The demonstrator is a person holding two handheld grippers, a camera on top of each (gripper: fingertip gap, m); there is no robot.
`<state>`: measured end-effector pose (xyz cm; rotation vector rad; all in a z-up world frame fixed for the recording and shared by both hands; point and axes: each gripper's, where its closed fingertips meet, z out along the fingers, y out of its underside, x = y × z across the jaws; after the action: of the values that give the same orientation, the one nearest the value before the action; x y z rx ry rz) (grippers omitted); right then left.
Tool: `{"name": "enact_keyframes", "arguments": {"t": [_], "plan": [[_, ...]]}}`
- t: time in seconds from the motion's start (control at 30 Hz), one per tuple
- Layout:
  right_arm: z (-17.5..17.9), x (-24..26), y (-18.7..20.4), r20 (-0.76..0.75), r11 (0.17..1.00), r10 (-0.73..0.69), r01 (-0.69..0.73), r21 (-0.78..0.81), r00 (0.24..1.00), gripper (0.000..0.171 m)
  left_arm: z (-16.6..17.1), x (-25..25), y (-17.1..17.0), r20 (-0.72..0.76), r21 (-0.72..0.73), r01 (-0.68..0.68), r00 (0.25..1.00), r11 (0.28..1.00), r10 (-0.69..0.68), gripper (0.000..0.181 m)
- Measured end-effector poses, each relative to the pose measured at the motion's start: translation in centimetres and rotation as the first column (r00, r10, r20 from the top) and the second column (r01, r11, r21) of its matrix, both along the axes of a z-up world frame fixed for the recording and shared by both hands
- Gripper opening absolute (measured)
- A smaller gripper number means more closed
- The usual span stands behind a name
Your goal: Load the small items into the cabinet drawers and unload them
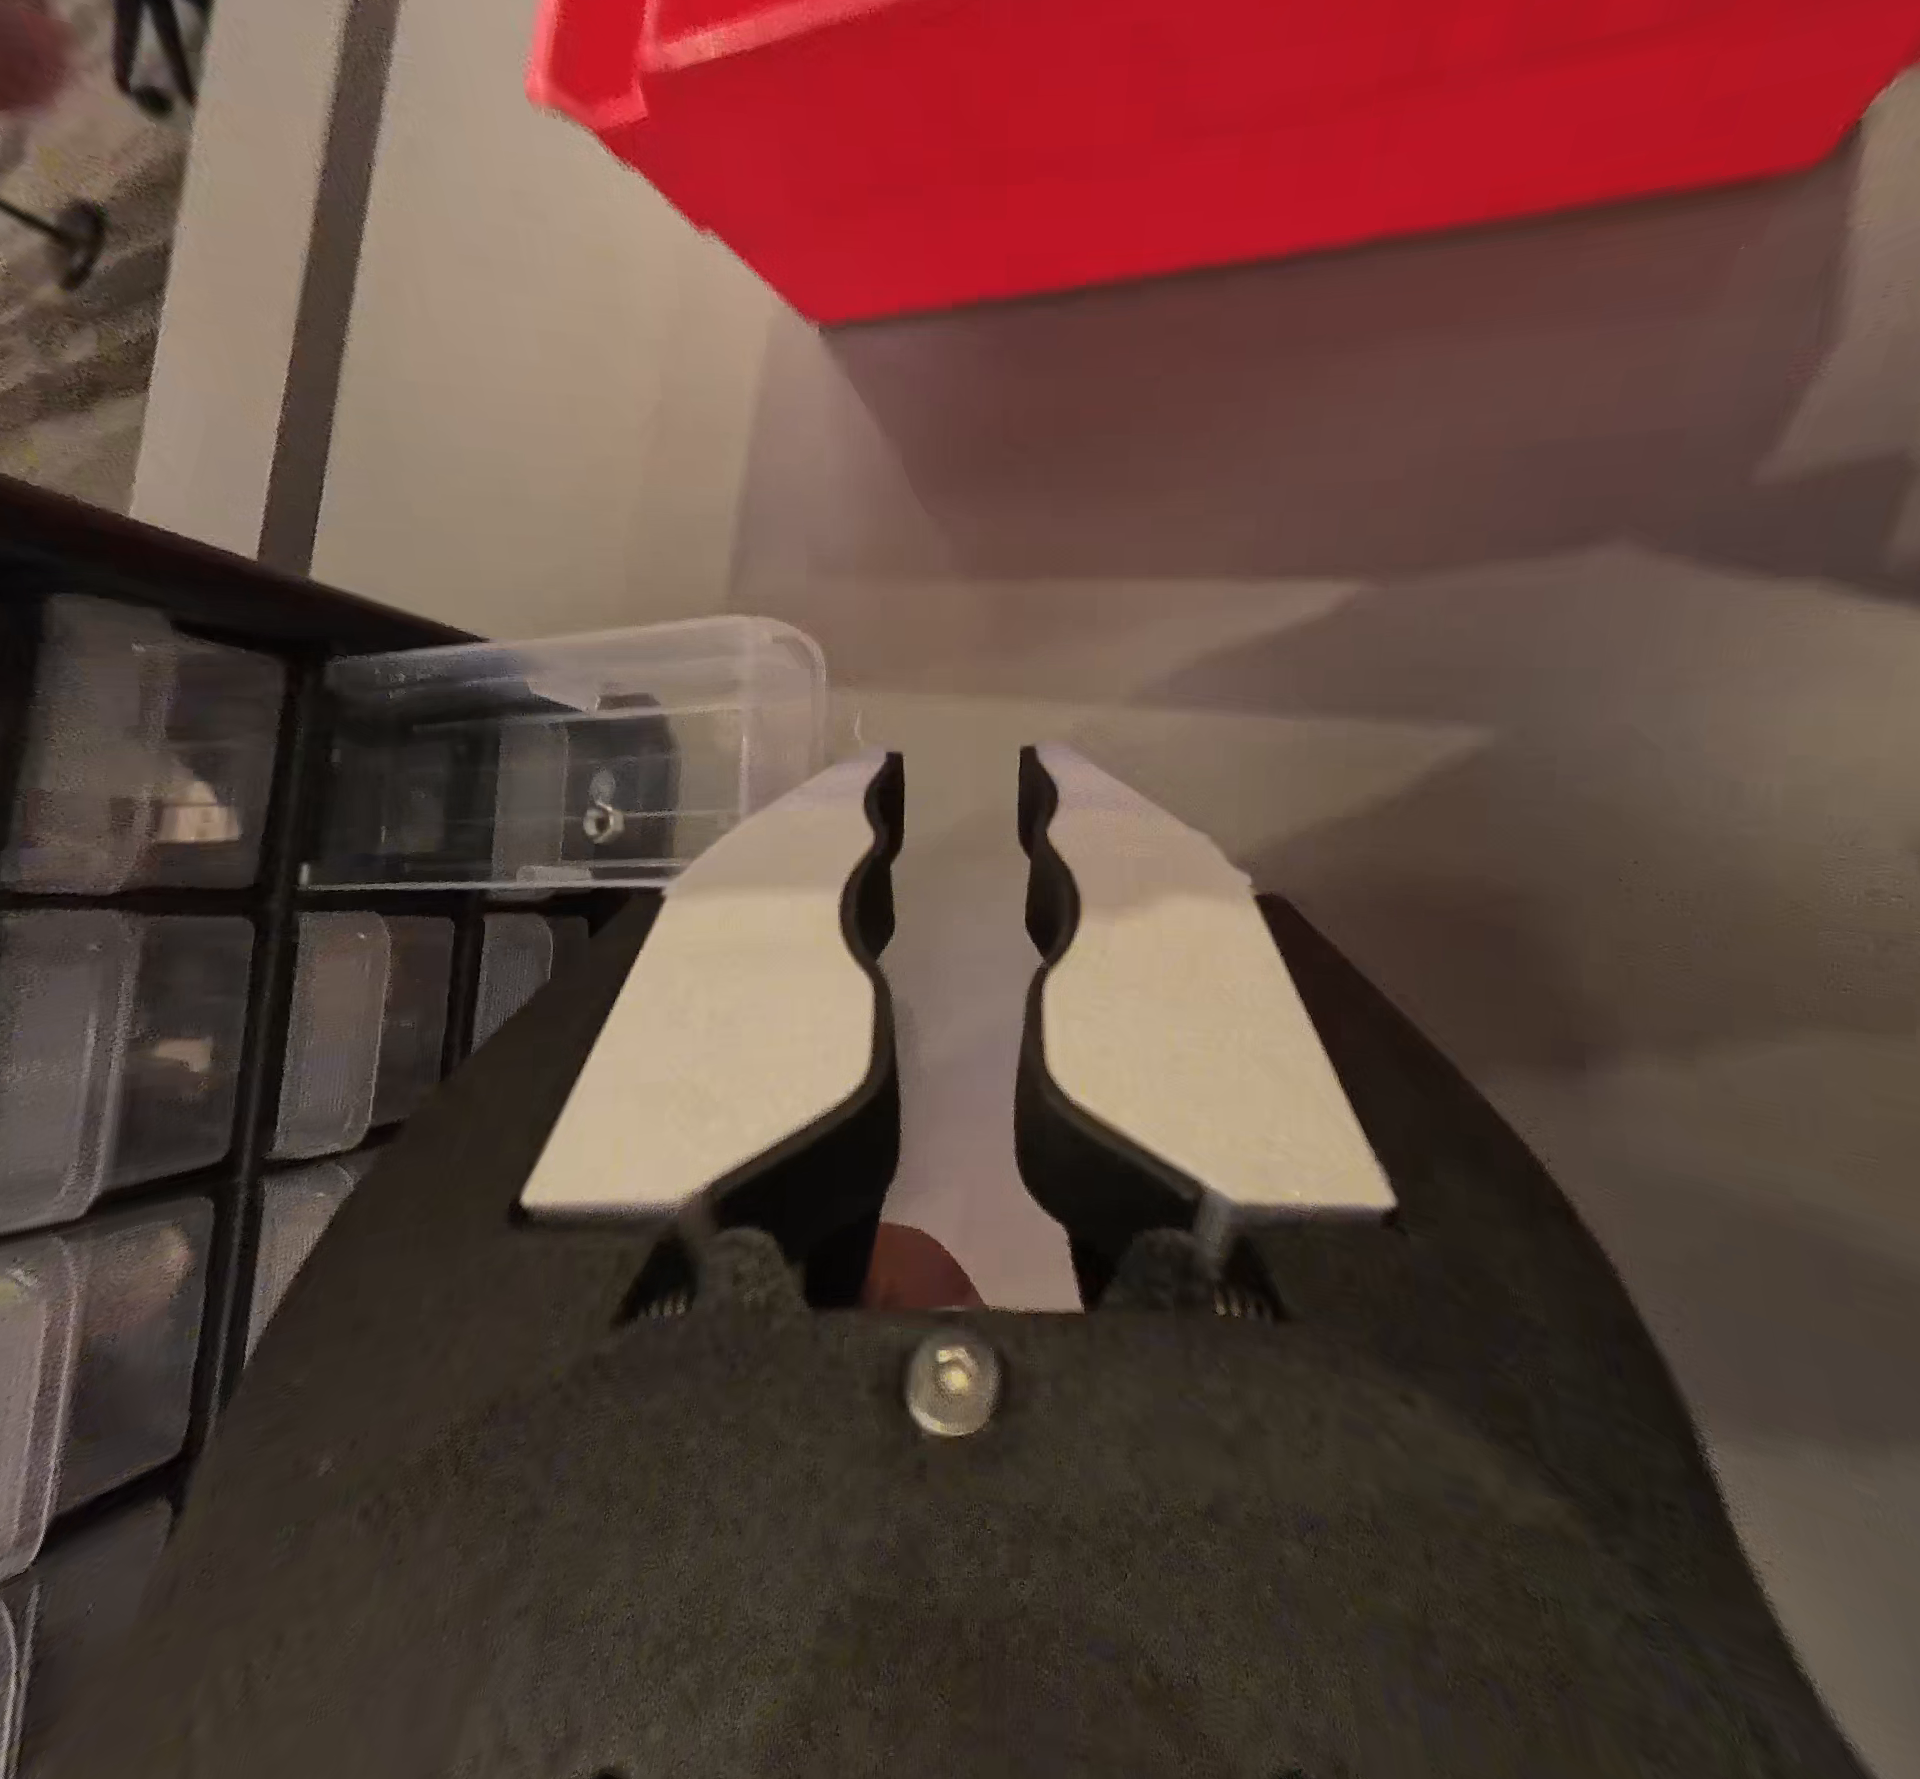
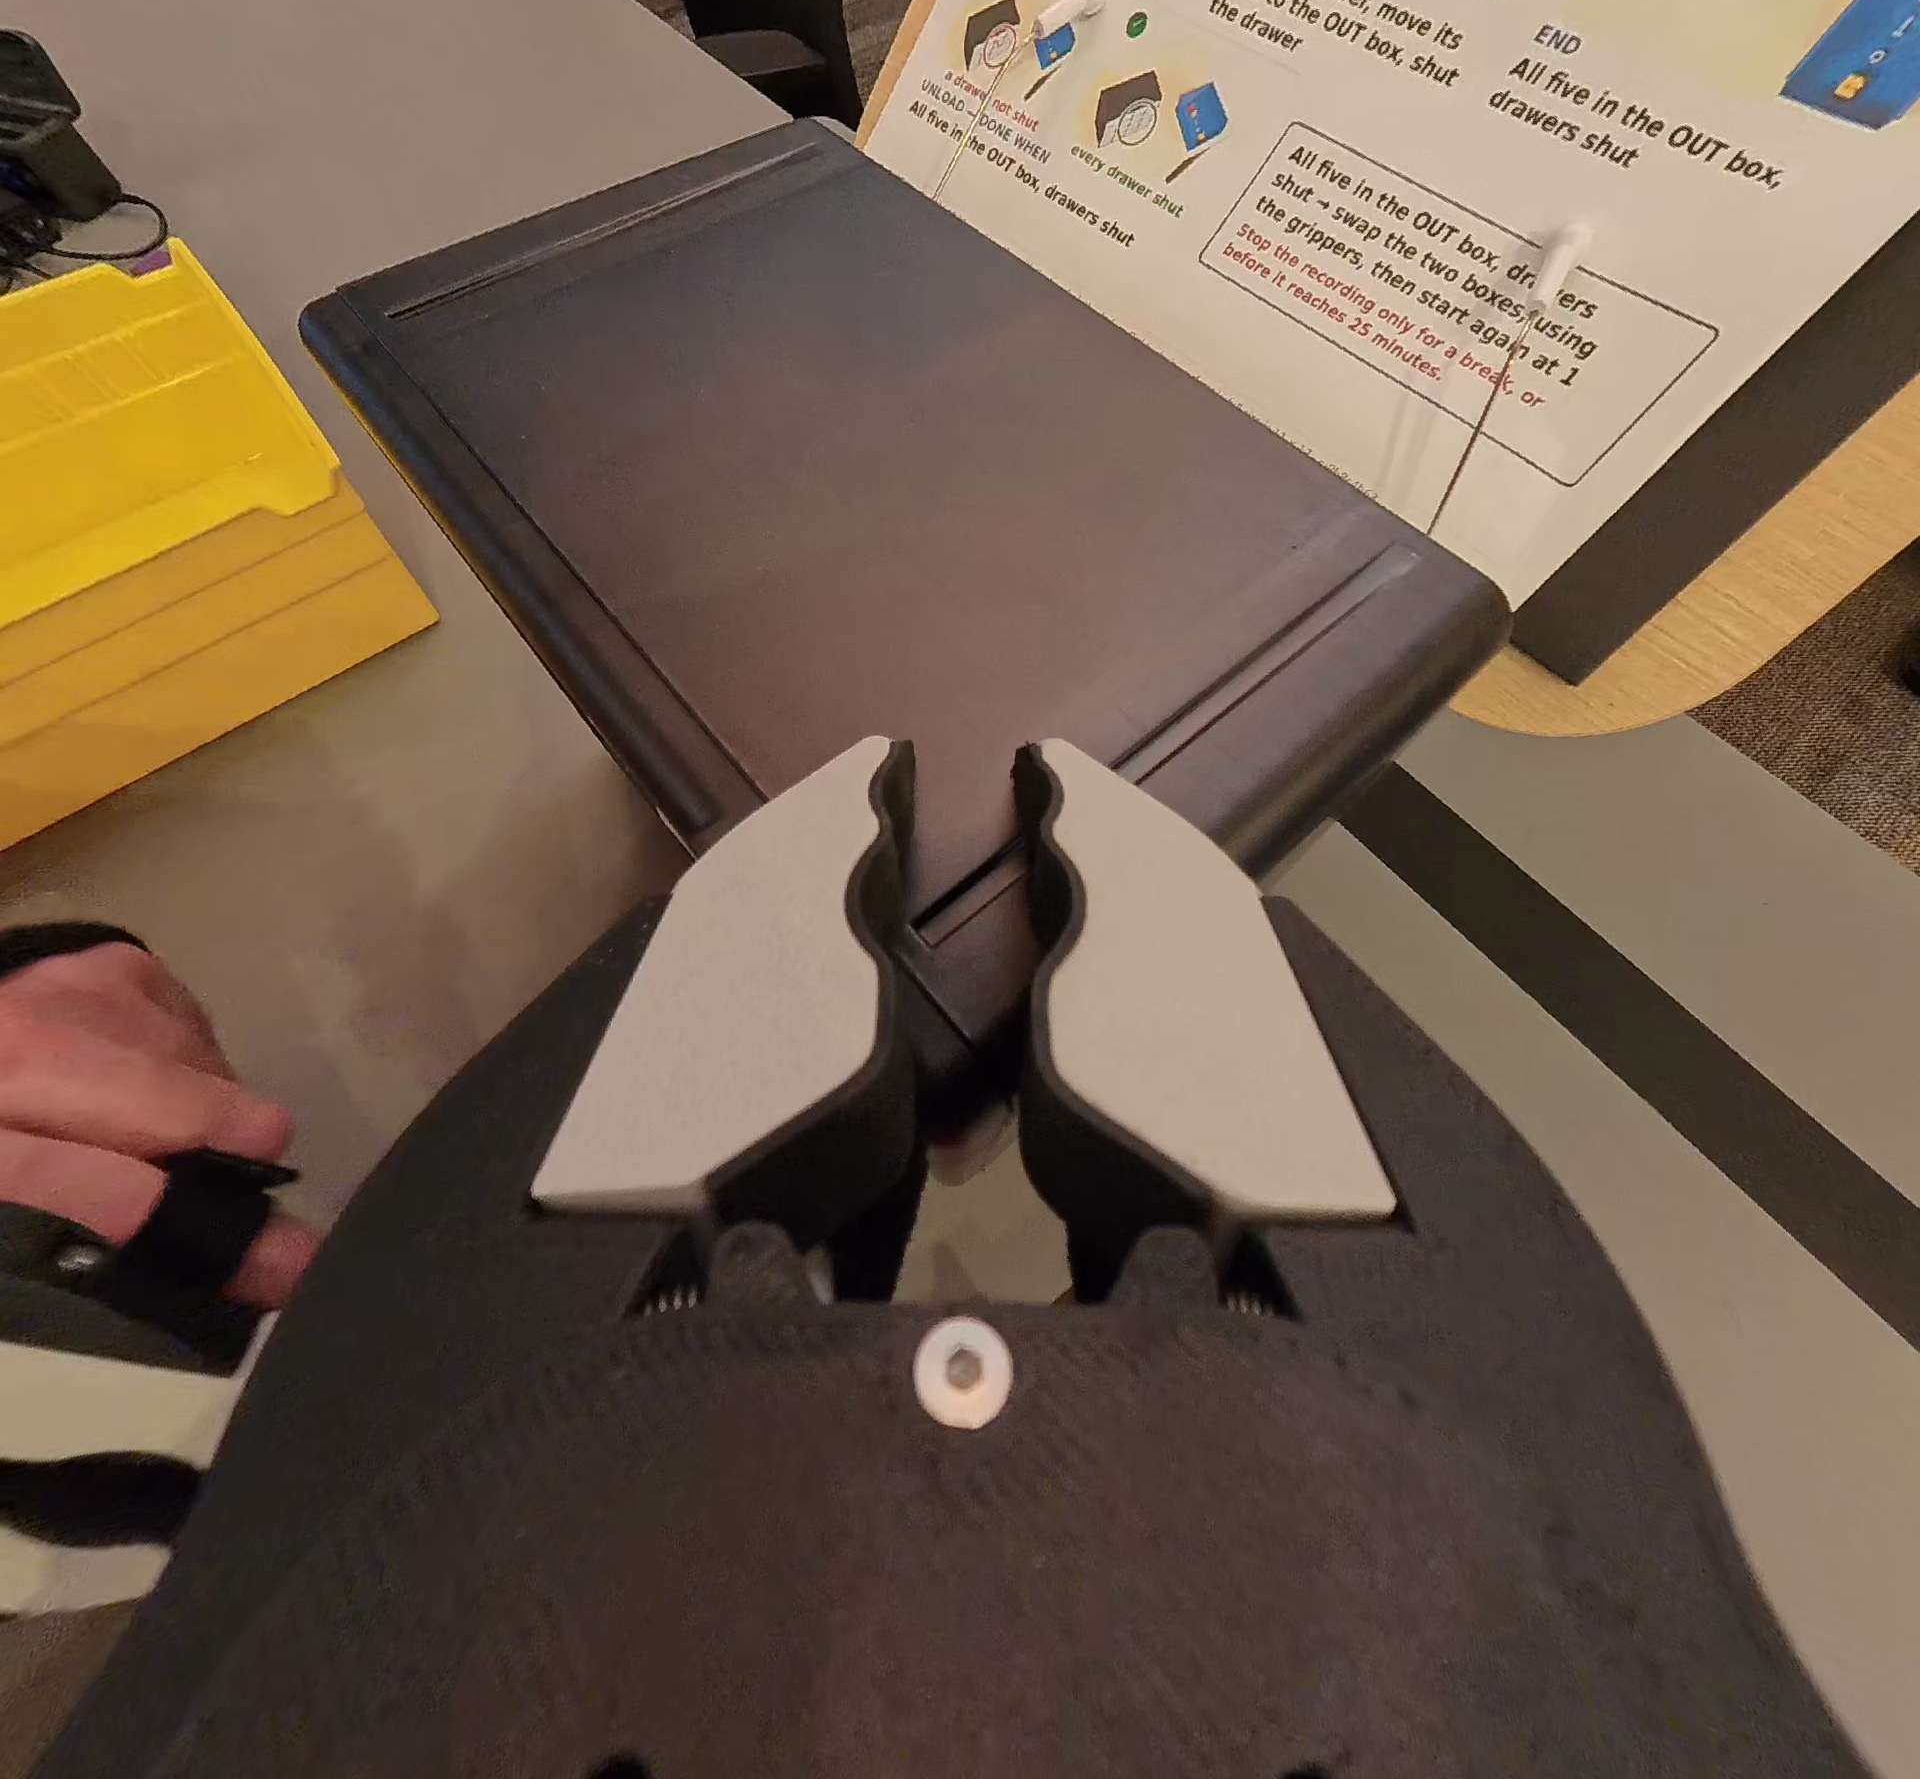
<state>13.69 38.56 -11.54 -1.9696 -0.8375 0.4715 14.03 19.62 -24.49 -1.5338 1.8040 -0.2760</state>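
Observation:
In the left wrist view a black cabinet [image 1: 135,1002] of small clear drawers stands at the left. One clear drawer [image 1: 582,753] in its top row is pulled out, with a small metal item [image 1: 600,820] inside. My left gripper [image 1: 961,763] is open and empty, just right of that drawer's front. A red bin [image 1: 1195,119] fills the top of this view. In the right wrist view my right gripper [image 2: 964,755] is open and empty. It sits over the near edge of the cabinet's black top [image 2: 883,441]. Whether it touches the top I cannot tell.
A yellow bin [image 2: 156,482] sits on the grey table [image 2: 312,46] left of the cabinet. A printed instruction board [image 2: 1403,171] leans behind the cabinet at the right. A person's hand [image 2: 114,1085] is at the lower left, in a black strap on a device. Left tips to right tips: about 25 cm.

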Motion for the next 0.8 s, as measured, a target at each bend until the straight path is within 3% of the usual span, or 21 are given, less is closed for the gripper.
{"name": "enact_keyframes", "arguments": {"t": [0.03, 0.17, 0.4, 0.6, 0.73, 0.8], "plan": [[0.0, 0.0, 0.0, 0.000, 1.000, -0.001, 0.001, 0.000, 1.000, 0.019, -1.0, 0.1, 0.6, -0.027, 0.024, -0.022, 0.999, 0.999, 0.023, 0.020], [0.0, 0.0, 0.0, 0.002, 1.000, -0.008, 0.008, 0.005, 1.000, 0.019, -2.2, -0.2, 3.1, -0.028, 0.068, -0.144, 0.989, 0.987, 0.146, 0.008], [0.0, 0.1, 0.0, -0.004, 1.000, -0.003, 0.003, 0.004, 1.000, 0.018, -0.9, -0.6, 7.8, 0.023, 0.232, -0.299, 0.953, 0.926, 0.302, 0.018], [0.0, 0.1, 0.0, -0.004, 1.000, -0.003, 0.003, 0.004, 1.000, 0.019, -0.8, -0.1, 12.5, 0.040, 0.320, -0.398, 0.912, 0.860, 0.407, 0.037], [0.0, 0.1, 0.0, -0.006, 1.000, -0.001, 0.001, 0.005, 1.000, 0.019, -2.2, -0.1, 12.5, 0.036, 0.283, -0.415, 0.906, 0.865, 0.422, 0.060], [0.0, 0.1, -0.1, -0.009, 1.000, 0.000, 0.000, 0.007, 1.000, 0.019, -2.4, -0.6, 11.6, 0.064, 0.283, -0.428, 0.902, 0.859, 0.428, 0.062]]}}
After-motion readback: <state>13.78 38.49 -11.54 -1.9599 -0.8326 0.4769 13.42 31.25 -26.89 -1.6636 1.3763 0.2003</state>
